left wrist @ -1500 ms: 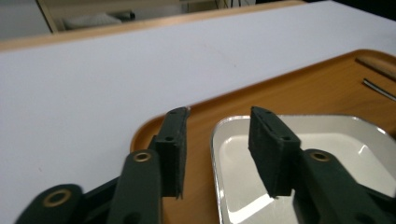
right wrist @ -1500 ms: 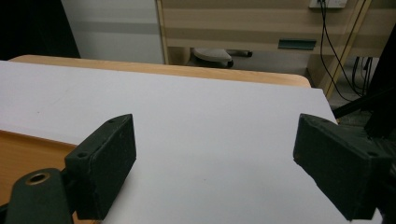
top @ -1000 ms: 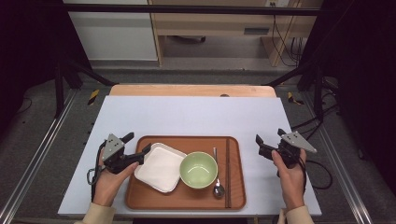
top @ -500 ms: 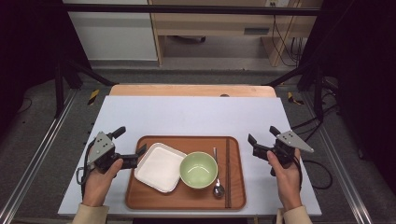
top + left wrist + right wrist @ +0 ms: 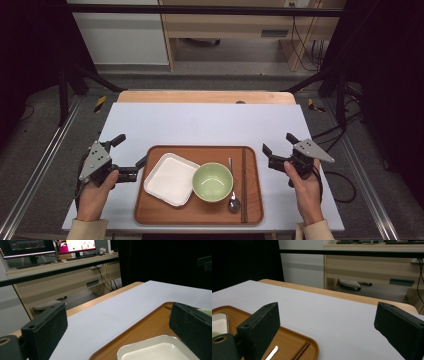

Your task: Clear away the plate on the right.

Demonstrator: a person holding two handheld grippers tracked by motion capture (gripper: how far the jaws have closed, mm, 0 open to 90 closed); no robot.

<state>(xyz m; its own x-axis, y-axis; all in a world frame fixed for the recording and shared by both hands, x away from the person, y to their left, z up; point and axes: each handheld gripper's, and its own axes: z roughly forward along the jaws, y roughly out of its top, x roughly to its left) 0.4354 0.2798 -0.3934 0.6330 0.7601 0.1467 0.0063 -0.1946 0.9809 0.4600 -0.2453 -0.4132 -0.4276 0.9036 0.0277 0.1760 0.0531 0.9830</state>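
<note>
The left claw [image 5: 131,156] stands wide open with nothing between its jaws; they have just been opening, and no pad touches anything. It hovers over the worktop [image 5: 210,125] just off the left edge of the brown tray [image 5: 200,212]. One jaw points away toward the worktop's far side, the other reaches toward the tray's rim without meeting it. In the left gripper view the white square plate [image 5: 155,350] lies just ahead of and below the jaws, a little toward the right-hand one, with its near corner closest to the claw.

The right claw [image 5: 280,147] is likewise spread wide and empty, held above the bare worktop just beside the tray's right edge. From it, the chopsticks [image 5: 243,185] are the nearest thing, lying along the tray's right side, with the spoon [image 5: 233,195] just past them and the green bowl [image 5: 213,181] beyond that. The bowl sits between the plate and the spoon, touching or nearly touching the plate's edge. In the right gripper view the tray's corner [image 5: 310,347] lies low and to the left of the jaws
</note>
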